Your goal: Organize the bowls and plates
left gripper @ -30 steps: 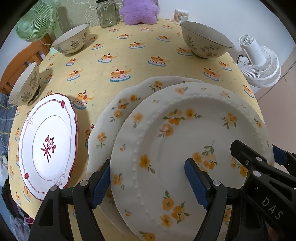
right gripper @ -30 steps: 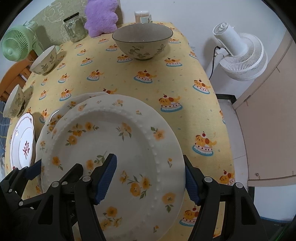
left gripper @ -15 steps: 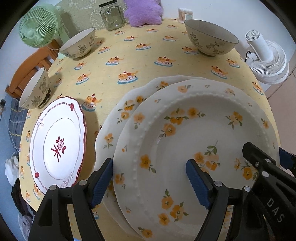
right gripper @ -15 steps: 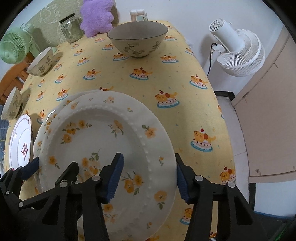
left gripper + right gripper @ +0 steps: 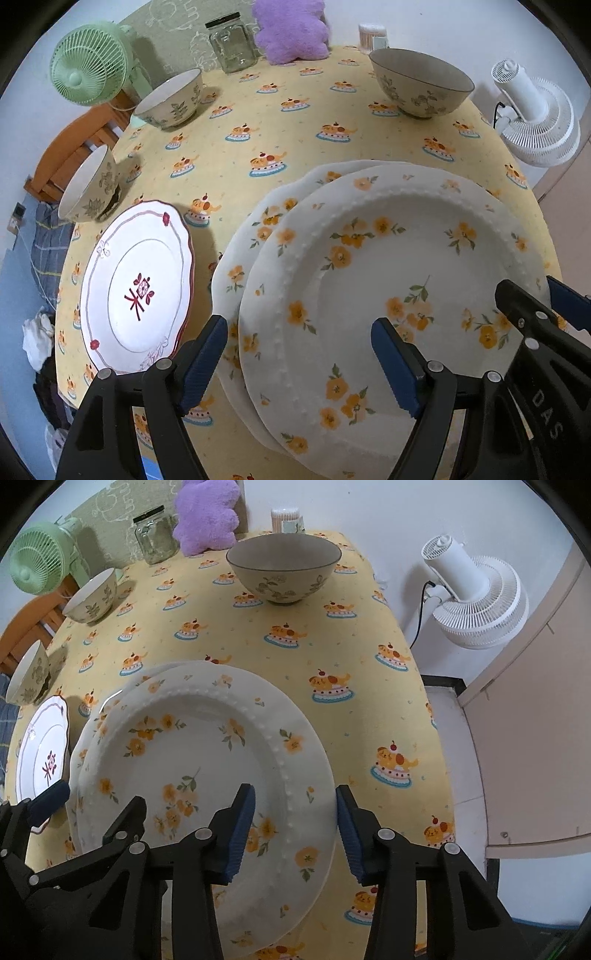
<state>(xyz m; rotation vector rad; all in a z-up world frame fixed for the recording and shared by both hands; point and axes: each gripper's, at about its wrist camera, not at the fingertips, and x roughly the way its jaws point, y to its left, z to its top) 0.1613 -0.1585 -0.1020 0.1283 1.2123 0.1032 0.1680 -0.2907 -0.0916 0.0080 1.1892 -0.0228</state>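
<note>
Now the right tool (image 5: 291, 823) points steeply down over the near right rim of the beaded flowered plate (image 5: 207, 760), its jaws closing with that rim between them; the pads do not yet press on it. That plate lies on a scalloped flowered plate (image 5: 266, 221), whose edge shows past it on the far left side. Over the same stack's left rim hangs the left tool (image 5: 299, 354), jaws spread wide, one blue pad outside the rim and the other above the plate's well, gripping nothing. Just left of the left tool lies a white plate with a red mark (image 5: 136, 288) on the yellow-clothed surface (image 5: 295, 133). Beyond it, to the far left, stand two small bowls (image 5: 92, 184) (image 5: 170, 98). Straight ahead of the right tool, well apart from it, stands a larger grey-rimmed bowl (image 5: 282, 570).
</note>
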